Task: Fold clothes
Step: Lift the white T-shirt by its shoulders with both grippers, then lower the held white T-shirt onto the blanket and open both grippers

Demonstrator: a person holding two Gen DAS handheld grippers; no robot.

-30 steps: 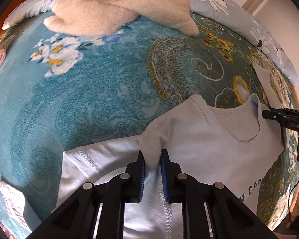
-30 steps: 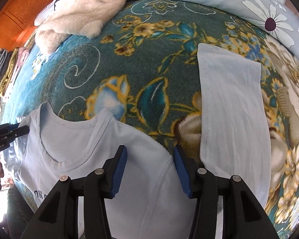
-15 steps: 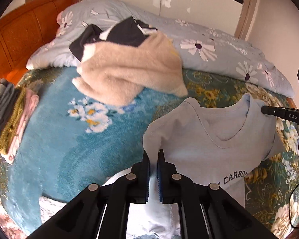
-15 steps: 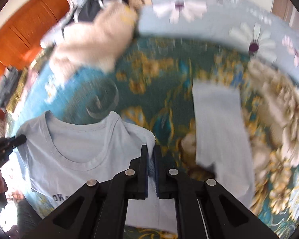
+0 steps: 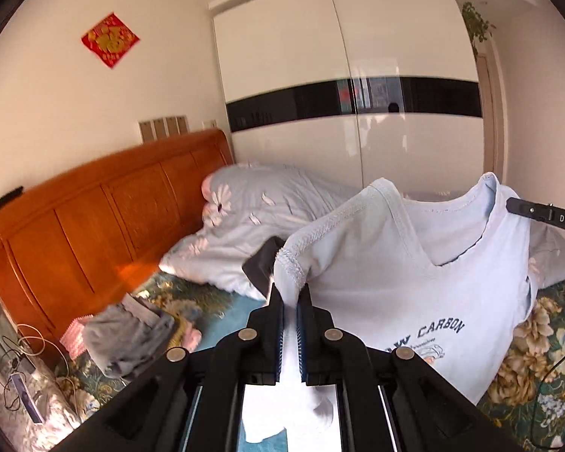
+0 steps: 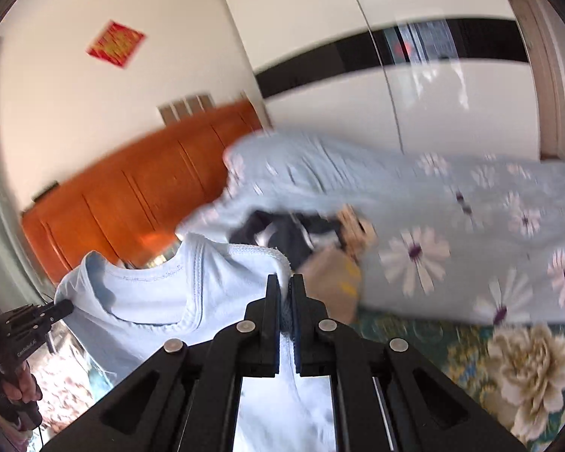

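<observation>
A pale blue T-shirt (image 5: 414, 282) with dark lettering on the chest hangs in the air above the bed, stretched between both grippers. My left gripper (image 5: 290, 301) is shut on one shoulder seam near the sleeve. The right gripper (image 5: 516, 205) shows at the right edge of the left wrist view, holding the other shoulder. In the right wrist view the right gripper (image 6: 285, 293) is shut on the shirt's (image 6: 150, 301) shoulder, and the left gripper (image 6: 62, 307) appears at the far left, held by a hand (image 6: 19, 388). The shirt's lower part is hidden below the frames.
A wooden headboard (image 5: 94, 226) stands behind the bed, with a white wardrobe (image 5: 358, 94) beyond. A floral quilt (image 6: 452, 233) lies bunched at the head, with dark and beige clothes (image 6: 320, 241) on it. Folded clothes (image 5: 128, 335) sit at the bed's left side. Cables (image 5: 15, 358) lie lower left.
Both grippers rose from the bed with the T-shirt, lifting it clear of the blanket. The right gripper, open a second ago, has shut on the shoulder. Both cameras now face the wall.
</observation>
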